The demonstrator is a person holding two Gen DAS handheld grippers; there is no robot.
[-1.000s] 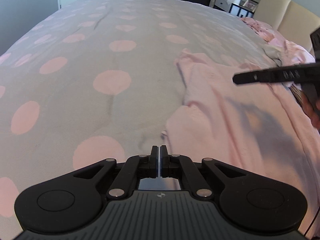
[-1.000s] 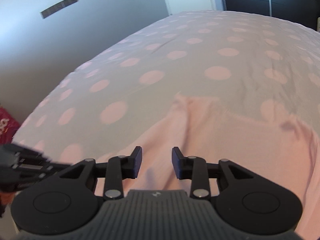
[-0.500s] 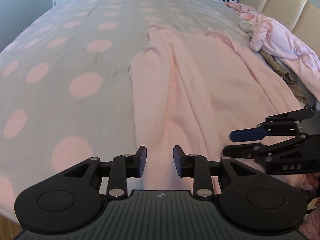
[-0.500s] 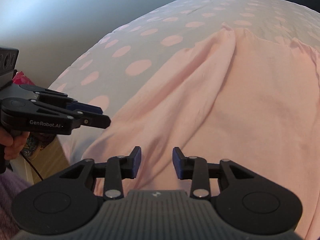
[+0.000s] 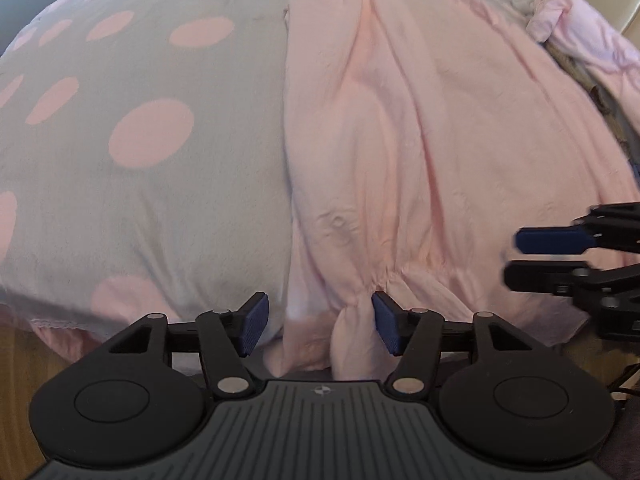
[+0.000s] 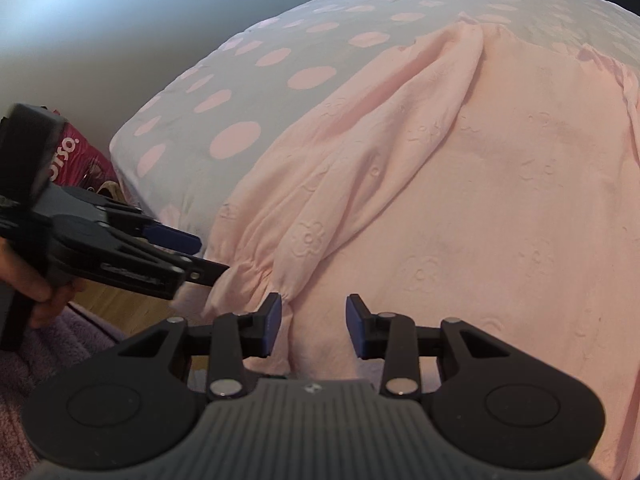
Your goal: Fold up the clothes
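A pale pink garment (image 5: 420,128) with embossed flowers lies spread on the bed, its gathered hem hanging over the near edge. My left gripper (image 5: 318,326) is open, its fingers on either side of the hem's left corner folds. My right gripper (image 6: 314,326) is open too, straddling the hem a little to the right. In the right wrist view the pink garment (image 6: 480,184) fills the right half, and the left gripper (image 6: 200,258) reaches in from the left at the ruffled corner. The right gripper (image 5: 520,256) shows at the right edge of the left wrist view.
The bed cover (image 5: 132,112) is grey with pink dots. More pink clothes (image 5: 580,20) are piled at the far right by a beige headboard. A pink bag (image 6: 76,160) and wooden floor (image 6: 108,296) lie left of the bed, by a grey wall.
Both grippers have drawn back and down to the bed's near edge, at the garment's hem. The left gripper, shut a second ago, opened and has now widened further.
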